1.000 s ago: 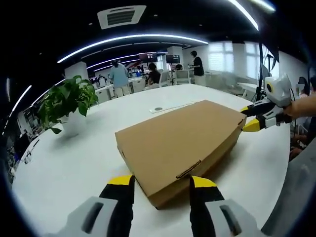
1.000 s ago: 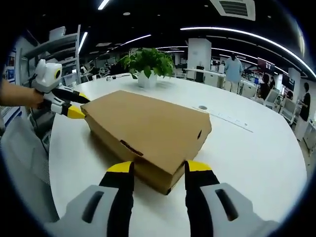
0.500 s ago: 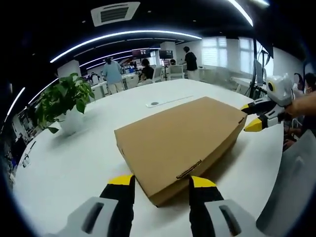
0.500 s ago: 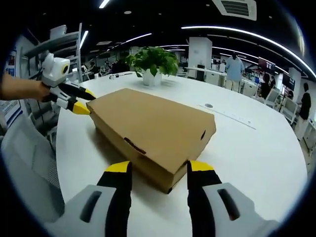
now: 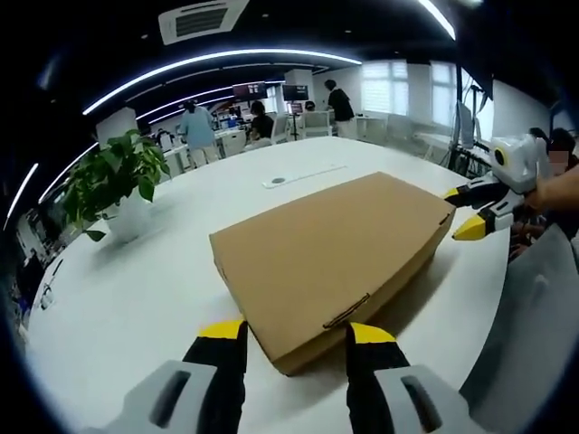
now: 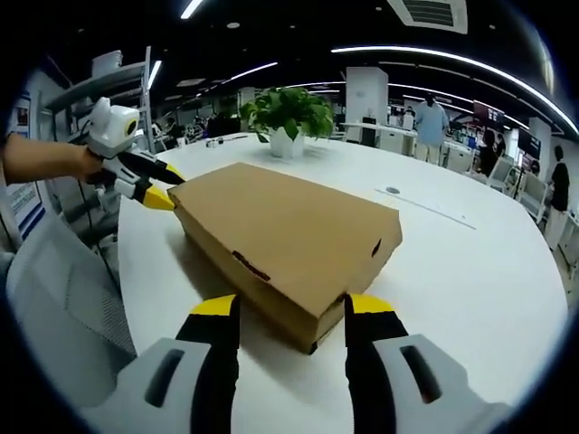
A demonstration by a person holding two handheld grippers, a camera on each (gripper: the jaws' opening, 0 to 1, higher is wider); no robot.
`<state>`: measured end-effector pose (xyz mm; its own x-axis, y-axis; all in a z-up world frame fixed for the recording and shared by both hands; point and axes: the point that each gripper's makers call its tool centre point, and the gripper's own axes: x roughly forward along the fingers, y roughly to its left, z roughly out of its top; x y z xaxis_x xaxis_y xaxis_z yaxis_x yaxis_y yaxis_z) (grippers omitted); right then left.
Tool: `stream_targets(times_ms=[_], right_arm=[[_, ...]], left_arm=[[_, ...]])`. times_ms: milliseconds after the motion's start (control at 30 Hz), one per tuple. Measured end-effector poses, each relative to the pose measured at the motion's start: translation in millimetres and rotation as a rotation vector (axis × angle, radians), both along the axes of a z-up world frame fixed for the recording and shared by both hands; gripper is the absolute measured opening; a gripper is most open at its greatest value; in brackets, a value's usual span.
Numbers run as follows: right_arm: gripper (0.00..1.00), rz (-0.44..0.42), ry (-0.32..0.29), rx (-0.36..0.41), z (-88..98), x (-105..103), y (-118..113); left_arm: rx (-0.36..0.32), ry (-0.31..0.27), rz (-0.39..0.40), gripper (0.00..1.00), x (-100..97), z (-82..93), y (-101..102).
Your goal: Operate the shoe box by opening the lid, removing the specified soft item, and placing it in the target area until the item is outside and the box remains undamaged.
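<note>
The closed shoe box (image 5: pixel 330 253) is lying near the white table's (image 5: pixel 136 298) edge. The left hand-held gripper (image 5: pixel 296 333) is hovering spread at one box corner, and the right hand-held gripper (image 6: pixel 291 307) is hovering spread at the opposite corner. A potted plant (image 6: pixel 288 113) is standing toward the far edge.

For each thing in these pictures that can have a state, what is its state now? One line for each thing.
Shoe box: lid closed, lying flat on the white table.
Left gripper: open, fingers either side of the box's near corner.
Right gripper: open, at the opposite corner.
Potted plant: upright on the table, apart from the box.
</note>
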<state>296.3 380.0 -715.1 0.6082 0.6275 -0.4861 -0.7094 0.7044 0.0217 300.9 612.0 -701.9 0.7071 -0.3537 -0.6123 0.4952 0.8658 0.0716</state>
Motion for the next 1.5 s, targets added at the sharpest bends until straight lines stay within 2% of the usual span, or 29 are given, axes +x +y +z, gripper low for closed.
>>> stream_targets(times_ms=[333,800,933,1000,1167,1233,1333,1500], right_arm=[[0.46,0.018,0.003,0.012,0.3,-19,8],[0.47,0.046,0.005,0.017,0.4,-31,20],[0.47,0.041,0.012,0.042,1.3,-32,21],[0.45,0.032,0.026,0.084,3.0,-30,18],[0.31,-0.001,0.067,0.132,4.3,-20,9],[0.31,0.000,0.082,0.144,3.6,-20,7],[0.31,0.009,0.061,0.110,-0.8,-21,6],[0.30,0.011,0.069,0.105,-4.8,-24,6]], left_arm=[[0.006,0.014,-0.022,0.43,-11.5,0.1,7],[0.009,0.027,-0.032,0.41,-26.8,0.2,18],[0.003,0.023,-0.027,0.41,-30.1,-0.2,21],[-0.015,0.023,-0.015,0.41,-29.9,-0.8,22],[-0.039,0.027,0.013,0.41,-30.0,-3.1,21],[-0.031,0.019,0.014,0.42,-30.2,-4.8,21],[-0.028,0.028,0.021,0.44,-31.7,-10.2,19],[-0.031,0.035,0.031,0.46,-32.9,-15.7,18]])
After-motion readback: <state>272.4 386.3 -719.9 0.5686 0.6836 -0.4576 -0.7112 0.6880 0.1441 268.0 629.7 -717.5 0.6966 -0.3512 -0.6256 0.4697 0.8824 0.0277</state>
